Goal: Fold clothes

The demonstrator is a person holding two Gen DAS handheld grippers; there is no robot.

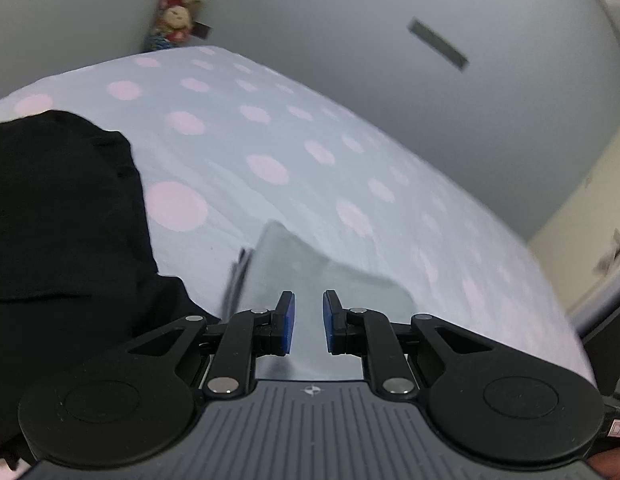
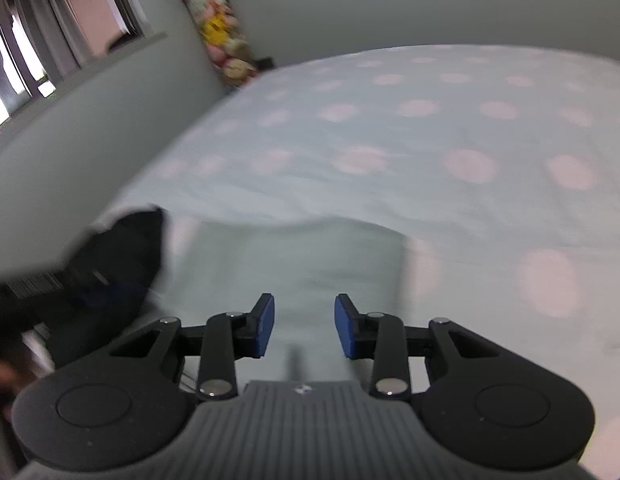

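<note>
Left wrist view: my left gripper stands with its blue pads a narrow gap apart. I see nothing pinched between them, so I record it as released. Seen through the gap and running on toward 12 o'clock is the pale grey-green garment, lying on the pink-dotted bedsheet. Its far edge is blurred and appears slightly raised off the sheet. I cannot tell whether the pads brush the cloth from above. A black garment lies heaped at 9 o'clock, its lower edge close to the pale one. Plush toys hang at 11 o'clock, against the grey wall.

Right wrist view: my right gripper is released, its pads well apart and clear of each other. The pale grey-green garment lies flat under the gap and spreads toward 12 o'clock, with a straight right edge at 2 o'clock. No cloth is gripped. The black garment sits at 9 o'clock, just beside the pale one's left edge. The dotted bedsheet fills 12 to 3 o'clock. Plush toys hang at 11 o'clock, and a window is at 10 o'clock. This view is blurred.
</note>
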